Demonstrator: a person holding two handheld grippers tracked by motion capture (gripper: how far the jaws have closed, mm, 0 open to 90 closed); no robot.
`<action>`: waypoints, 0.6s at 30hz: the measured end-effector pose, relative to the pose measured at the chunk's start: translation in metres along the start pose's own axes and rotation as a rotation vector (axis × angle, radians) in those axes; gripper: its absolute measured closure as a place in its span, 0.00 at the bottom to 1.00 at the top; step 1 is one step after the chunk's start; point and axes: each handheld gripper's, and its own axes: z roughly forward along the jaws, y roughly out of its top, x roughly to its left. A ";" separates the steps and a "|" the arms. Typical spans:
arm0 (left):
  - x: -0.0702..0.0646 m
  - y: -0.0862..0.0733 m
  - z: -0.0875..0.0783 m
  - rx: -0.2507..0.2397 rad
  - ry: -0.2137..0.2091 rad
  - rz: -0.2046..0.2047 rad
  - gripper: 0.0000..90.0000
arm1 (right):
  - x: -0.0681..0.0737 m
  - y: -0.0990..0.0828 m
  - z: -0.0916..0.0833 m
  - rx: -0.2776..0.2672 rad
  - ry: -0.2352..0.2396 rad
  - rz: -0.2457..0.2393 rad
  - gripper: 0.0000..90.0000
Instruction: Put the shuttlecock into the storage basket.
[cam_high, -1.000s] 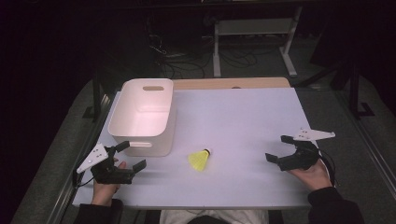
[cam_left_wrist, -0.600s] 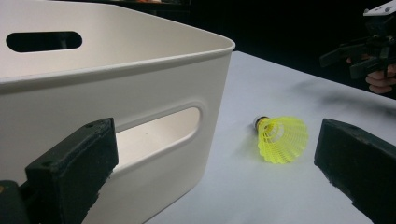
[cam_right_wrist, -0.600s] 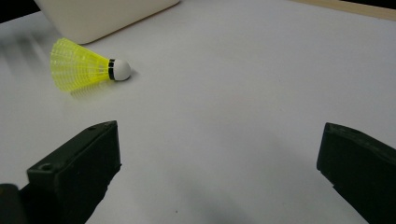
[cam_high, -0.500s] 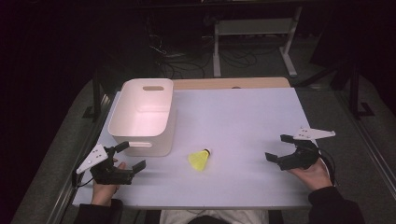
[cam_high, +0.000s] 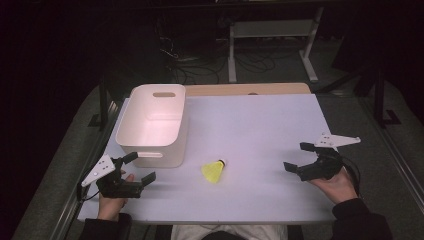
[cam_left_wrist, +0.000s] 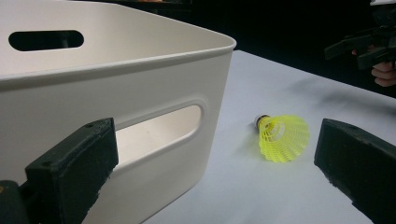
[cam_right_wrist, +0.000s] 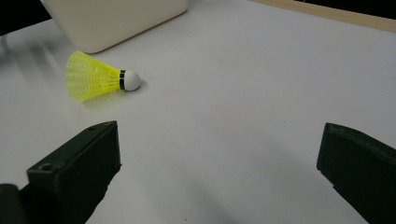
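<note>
You are holding your left gripper (cam_high: 134, 171) with its jaws spread wide, gripping nothing and touching nothing; it is hovering just in front of the near wall of the white bin (cam_high: 150, 131), close to that wall's handle slot. In the left gripper view the two black jaws are framing the bin's wall (cam_left_wrist: 140, 116) on one side and the yellow shuttlecock (cam_left_wrist: 282, 136) on the other. You are keeping your right gripper (cam_high: 301, 159) equally wide apart and empty, well away from the bin, toward the table's far right edge. Your hands are resting at the near edge of the table.

The shuttlecock (cam_high: 214, 170) is lying on its side on the table, just beside the bin's near right corner but not touching it, between your two grippers and nearer the left one. In the right gripper view its white cork tip (cam_right_wrist: 131, 80) is pointing away from the bin.

The white table top (cam_high: 260, 130) is bearing the bin at its left; a strip of wooden board (cam_high: 250, 89) is showing past the bin along the far edge. Beyond that, the room is lying dark, with cables (cam_high: 200, 70) on the floor and a pale metal stand (cam_high: 272, 42) behind.
</note>
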 end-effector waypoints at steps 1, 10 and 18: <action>0.000 0.000 0.000 0.000 0.001 0.000 0.00 | 0.001 0.001 0.000 0.004 0.004 -0.002 0.00; 0.000 0.000 -0.001 0.001 0.003 0.001 0.00 | 0.005 0.010 0.003 0.020 0.015 -0.023 0.00; 0.000 -0.001 -0.002 -0.001 0.003 0.000 0.00 | 0.008 0.014 0.007 0.034 0.027 -0.038 0.00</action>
